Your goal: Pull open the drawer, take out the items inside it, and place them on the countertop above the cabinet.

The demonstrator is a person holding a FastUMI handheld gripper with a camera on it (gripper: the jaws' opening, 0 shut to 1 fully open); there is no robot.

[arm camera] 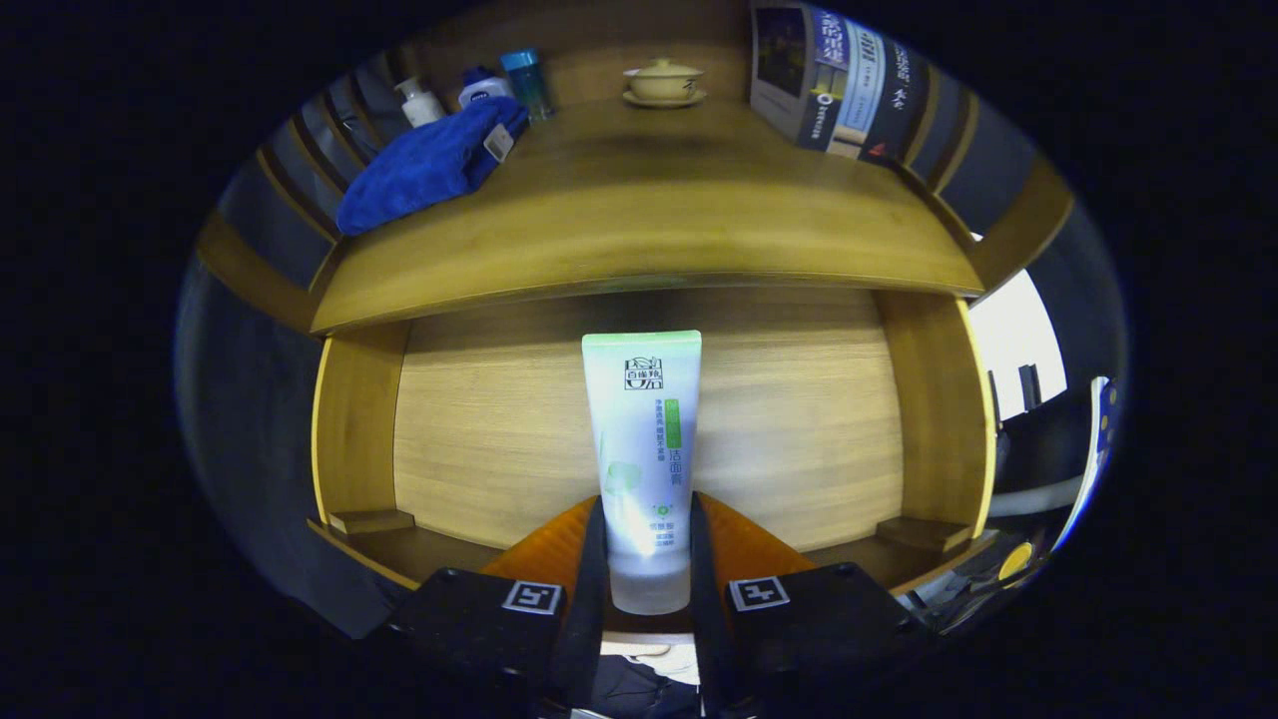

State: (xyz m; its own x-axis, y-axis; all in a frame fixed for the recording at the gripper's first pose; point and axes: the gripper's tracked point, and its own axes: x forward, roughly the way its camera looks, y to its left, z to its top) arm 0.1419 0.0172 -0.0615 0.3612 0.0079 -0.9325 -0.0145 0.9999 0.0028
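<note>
A white and pale green cosmetic tube (644, 449) stands upright between my fingers, cap end down, and both fingers press on its lower part. My gripper (647, 559) is shut on the tube. Behind the tube lies the open wooden drawer (349, 429), with its bare bottom panel and side walls showing. Above the drawer runs the wooden countertop (649, 220) of the cabinet.
On the countertop a folded blue towel (424, 165) lies at the left. Behind it stand a small pump bottle (419, 100), a white jar (483, 88) and a teal-capped bottle (526, 82). A lidded cup on a saucer (663, 82) sits at the back, and a printed box (834, 85) leans at the right.
</note>
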